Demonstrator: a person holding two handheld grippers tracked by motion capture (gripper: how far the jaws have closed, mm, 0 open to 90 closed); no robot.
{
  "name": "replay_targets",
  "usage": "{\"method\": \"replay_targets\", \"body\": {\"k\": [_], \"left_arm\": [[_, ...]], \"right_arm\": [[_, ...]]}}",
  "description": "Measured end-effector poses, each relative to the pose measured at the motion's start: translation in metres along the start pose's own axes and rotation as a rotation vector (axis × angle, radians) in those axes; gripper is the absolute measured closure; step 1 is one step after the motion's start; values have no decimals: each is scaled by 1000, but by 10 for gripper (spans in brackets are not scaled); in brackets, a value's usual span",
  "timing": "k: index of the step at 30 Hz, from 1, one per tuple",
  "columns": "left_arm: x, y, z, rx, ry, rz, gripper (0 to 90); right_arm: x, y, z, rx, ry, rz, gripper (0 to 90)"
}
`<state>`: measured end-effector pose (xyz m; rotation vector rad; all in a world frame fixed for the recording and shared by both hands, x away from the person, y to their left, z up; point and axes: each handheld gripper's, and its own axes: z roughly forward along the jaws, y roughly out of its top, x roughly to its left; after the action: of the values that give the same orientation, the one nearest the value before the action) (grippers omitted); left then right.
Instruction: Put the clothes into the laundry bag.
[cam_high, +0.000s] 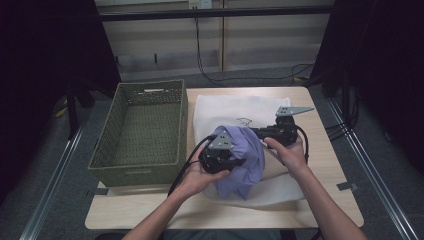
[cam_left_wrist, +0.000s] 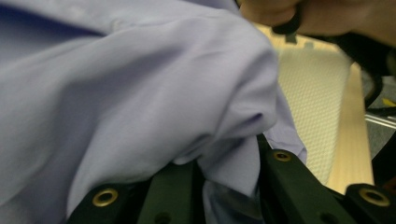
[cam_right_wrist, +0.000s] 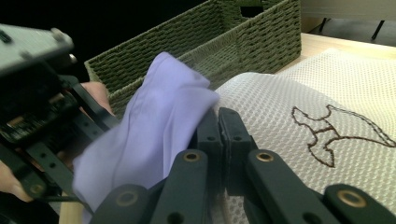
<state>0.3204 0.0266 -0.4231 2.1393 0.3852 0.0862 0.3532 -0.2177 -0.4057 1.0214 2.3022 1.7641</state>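
Observation:
A lavender cloth (cam_high: 251, 161) hangs bunched above a white mesh bag (cam_high: 225, 106) spread on the table. My left gripper (cam_high: 237, 162) is shut on a fold of that cloth (cam_left_wrist: 140, 93), with fabric pinched between the black jaws (cam_left_wrist: 229, 165). My right gripper (cam_high: 253, 131) points left at the bag's raised edge. Its jaws (cam_right_wrist: 222, 122) are pressed together on the mesh (cam_right_wrist: 289, 102), right beside the lavender cloth (cam_right_wrist: 154, 116). The left gripper's body (cam_right_wrist: 42, 112) sits close on the far side of the cloth. The bag bears a brown embroidered figure (cam_right_wrist: 336, 133).
A green woven basket (cam_high: 141, 173) stands at the table's left, touching the bag's side; its wall (cam_right_wrist: 210, 37) rises just behind the cloth. Bare wooden tabletop (cam_high: 330, 150) runs along the right and front edges. Cables trail from both grippers.

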Motion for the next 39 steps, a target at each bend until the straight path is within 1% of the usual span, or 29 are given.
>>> {"method": "replay_targets", "body": {"k": [1,5,6,7,8,10,11,15,16,17,19,20,21,22,24,25,26,27,29,30,31,32,33,34,35,36,37,38,39], "left_arm": [[1,-2,2,19,5,-1,787],[2,-8,9,46,-6,-5,787],[2,-9,10,59,-8,0,787],[1,-9,12,65,-1,3,787],[1,-10,13,74,1,-4,787],[0,-12,18,85,-7,7,787],[-2,-14,20,88,-8,2,787],[-5,-14,24,129,-26,27,787],[-5,-15,26,133,-39,25,787],[-6,-15,27,150,-43,28,786],[-6,-18,31,161,-50,39,786],[-9,-19,33,162,-50,24,786],[-10,-20,35,167,-58,31,786],[-10,-21,36,179,-63,48,785],[-12,-22,38,172,-61,40,782],[-11,-21,37,190,-65,44,780],[-11,-22,39,186,-63,37,776],[-10,-22,39,202,-63,41,769],[-10,-24,40,211,-57,39,719],[-9,-24,40,241,-57,51,695],[-10,-26,41,189,-52,29,686],[-10,-25,39,204,-51,42,679],[-10,-24,38,187,-50,27,672],[-9,-23,36,187,-61,36,655],[-10,-23,33,183,-56,12,626],[-8,-21,30,179,-69,26,603],[-8,-21,28,157,-68,10,575],[-8,-21,28,157,-68,10,556],[-8,-19,22,137,-69,7,537]], "right_arm": [[0,0,0,1,0,-1,885],[1,0,-1,-3,-1,-3,885],[1,1,-1,-4,-1,-3,885],[0,1,-2,-5,0,-1,885],[0,0,-2,-6,-2,-1,886],[0,0,-2,-5,0,-4,885],[0,0,-1,-5,-1,-4,885],[1,1,-2,-7,-6,-4,886],[0,1,-2,-8,-7,-2,885],[0,1,-2,-9,-9,-2,886],[0,1,-2,-9,-6,0,886],[0,1,-1,-8,-6,0,886],[1,1,-1,-8,-7,-1,886],[1,1,-1,-8,-7,-1,886],[1,1,-2,-11,-9,-2,885],[0,1,-2,-12,-9,-2,886],[0,1,-2,-12,-11,1,886],[0,1,-3,-11,-10,0,886],[0,1,-2,-11,-12,0,885],[1,1,-2,-9,-12,-1,885],[1,1,-2,-9,-11,-2,886],[1,1,-2,-8,-9,-3,885],[1,1,-2,-8,-10,-3,886],[1,1,-2,-9,-11,-3,886],[0,1,-2,-9,-12,-2,885],[0,1,-2,-9,-11,-2,885],[0,1,-2,-10,-12,-2,885],[0,1,-2,-10,-12,-2,885],[0,1,-3,-10,-10,1,885]]}}
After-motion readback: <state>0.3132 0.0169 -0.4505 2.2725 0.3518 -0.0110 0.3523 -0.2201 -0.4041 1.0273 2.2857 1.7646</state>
